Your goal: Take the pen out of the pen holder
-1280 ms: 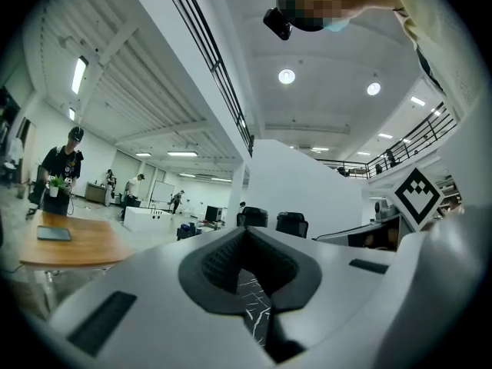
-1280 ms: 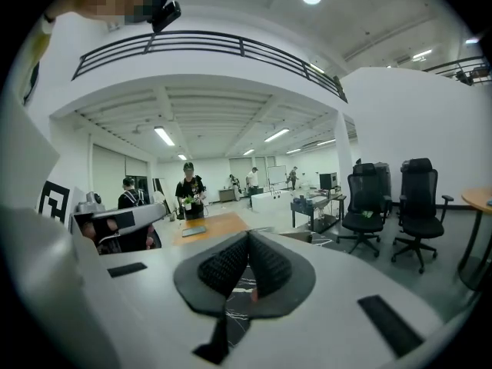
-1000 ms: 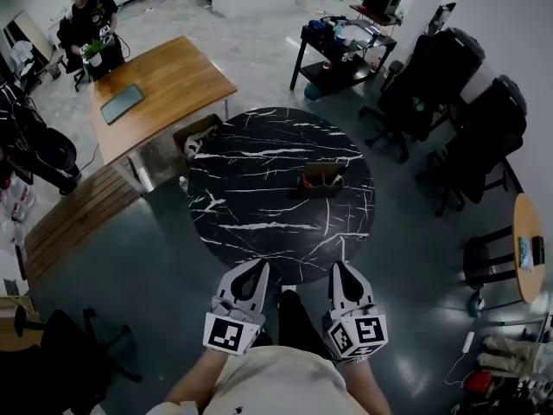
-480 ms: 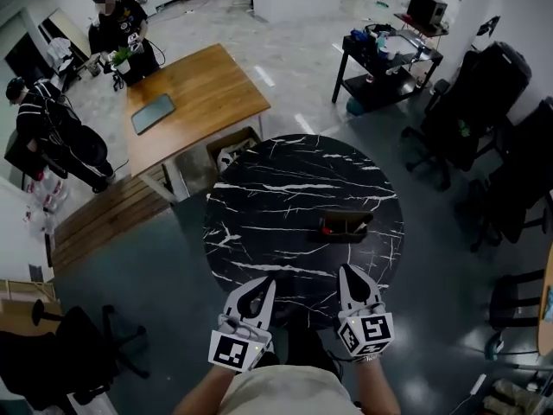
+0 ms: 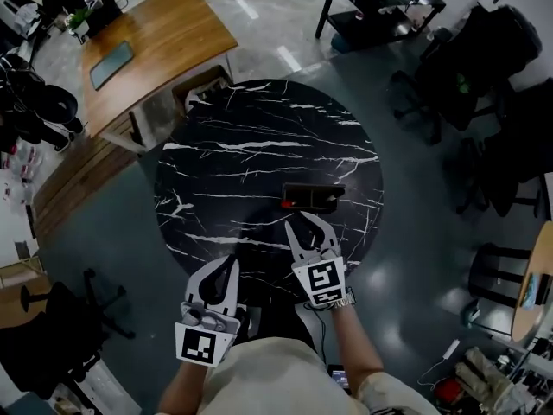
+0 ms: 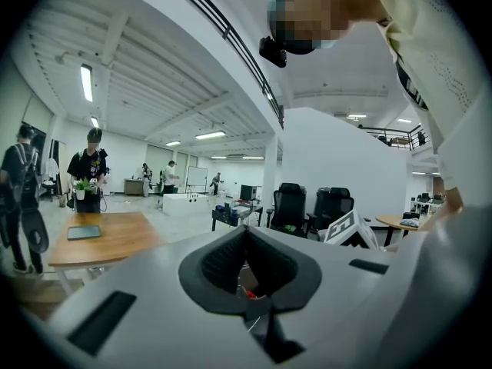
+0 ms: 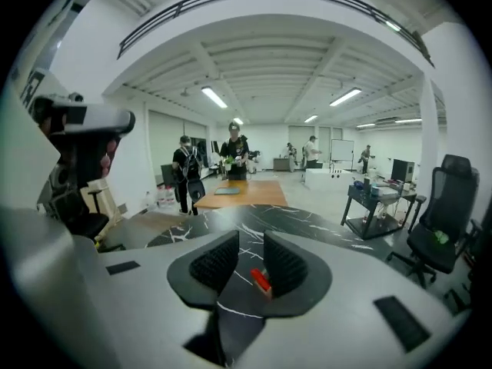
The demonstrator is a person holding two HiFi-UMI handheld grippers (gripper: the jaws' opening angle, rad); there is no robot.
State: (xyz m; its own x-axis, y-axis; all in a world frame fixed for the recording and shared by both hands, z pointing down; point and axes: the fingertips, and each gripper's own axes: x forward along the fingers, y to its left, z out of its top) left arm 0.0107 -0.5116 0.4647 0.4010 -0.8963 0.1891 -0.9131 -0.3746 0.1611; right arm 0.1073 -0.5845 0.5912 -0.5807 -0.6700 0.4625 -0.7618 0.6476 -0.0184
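Since the round black marble counter (image 5: 225,171) fills the middle of the room, everything turns on one small spot toward its near right side. That is where the pen holder (image 5: 315,195) sits, a low dark box with its long axis running crosswise to the person. The right tool (image 5: 309,223) is plainly the nearer one. It reaches out over the counter's edge with the arm extended, its tips pointing straight at the holder and stopping just short of it. Its jaws stand apart with nothing between the pads. The left tool (image 5: 229,264) hangs back close to the body, at the counter's near rim and well apart from the holder. Its tips are drawn together on nothing. At the holder's left end a small red piece shows, which I take for the pen (image 5: 289,203). From the right tool's own view that red bit (image 7: 261,280) lies dead ahead, framed in the gap between the jaws and a touch toward the right pad. A short forward reach by the right tool looks like all the approach needs.
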